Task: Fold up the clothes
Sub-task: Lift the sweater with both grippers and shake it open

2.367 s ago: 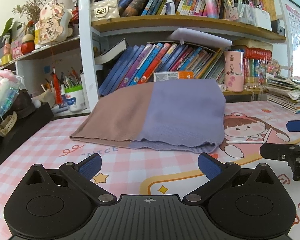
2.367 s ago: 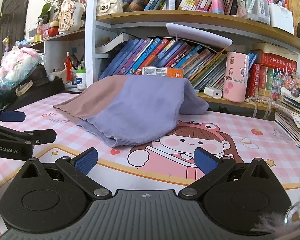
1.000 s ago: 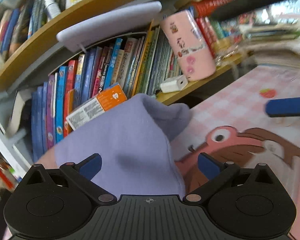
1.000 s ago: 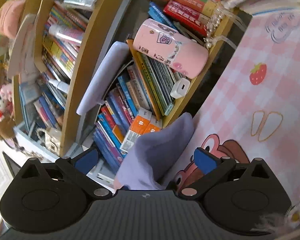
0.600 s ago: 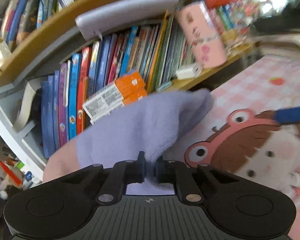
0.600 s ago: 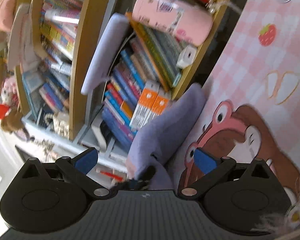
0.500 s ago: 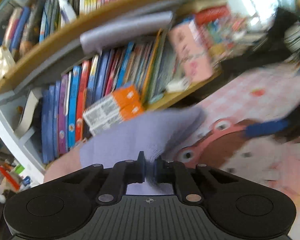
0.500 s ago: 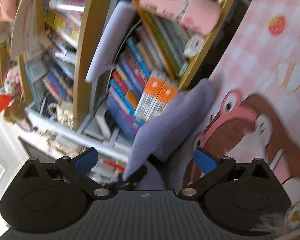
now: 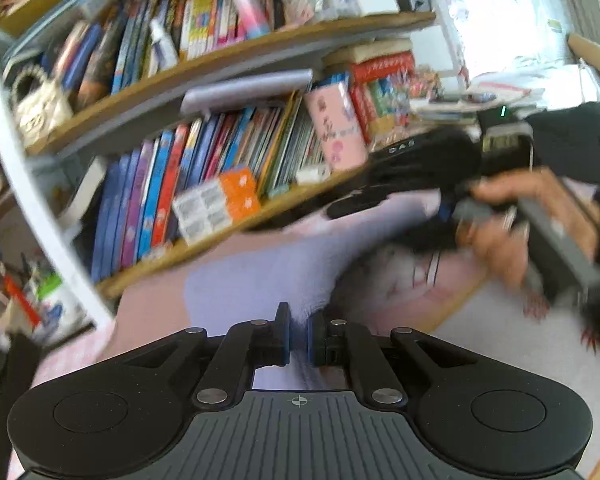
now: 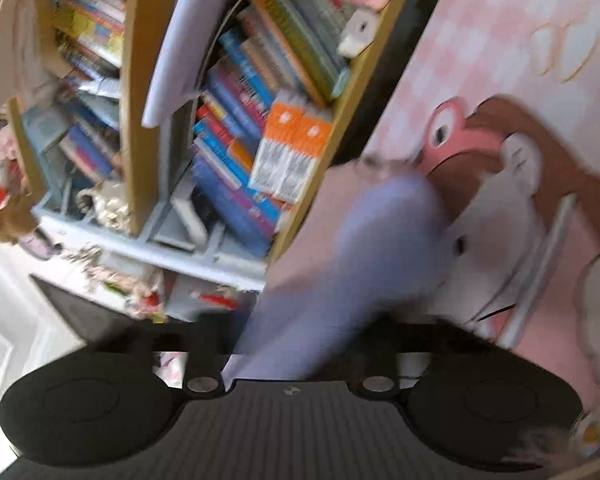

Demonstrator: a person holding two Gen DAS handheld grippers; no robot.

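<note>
The left tool [image 9: 298, 338] pinches an edge of the lilac-and-tan knit garment [image 9: 252, 284]; the right tool [image 10: 296, 344] is too blurred to tell its state, though the cloth runs into it. The garment, soft, light and limp, lies stretched over the pink worktop [image 10: 500, 40] before the bookshelf [image 9: 204, 76]. It is best held at corners or hem. The right tool looks rolled sideways.

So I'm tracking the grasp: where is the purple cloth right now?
In the left wrist view the purple cloth is pinched in the shut left gripper at bottom centre, stretching right toward the right gripper, in front of the bookshelf.
</note>
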